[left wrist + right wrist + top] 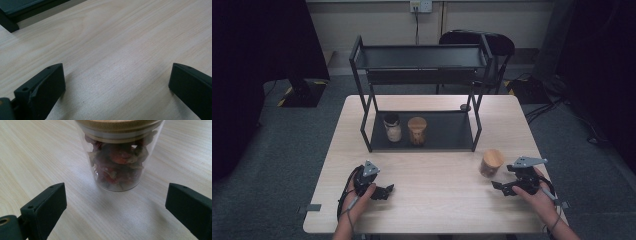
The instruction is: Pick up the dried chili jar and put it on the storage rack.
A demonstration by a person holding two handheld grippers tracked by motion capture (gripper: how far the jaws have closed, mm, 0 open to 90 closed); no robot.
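the jar [491, 163] with the wooden lid stands upright on the bench [432, 200], outside the black rack [422, 95], just off the rack's front right leg. through its glass in the right gripper view the jar [117, 162] shows reddish dried pieces, and it sits just ahead of the two black jaws, centred between them but not touching either.

the right gripper [499, 187] lies low on the bench just on the near right side of the jar, held in the person's right hand [539, 197], its jaws spread wide and holding nothing.

the left gripper [387, 191] rests on the bench well to the left of the jar, in front of the rack's left half, in the left hand [359, 197]. its jaws are also wide apart, with bare wood between them and a corner of the rack [22, 10] at the upper left of the left gripper view.

inside the rack, on its bottom shelf, stand two more jars: a dark-lidded one [392, 128] with pale contents and, just beside it on the side nearer the jar, a wooden-lidded one [417, 131].
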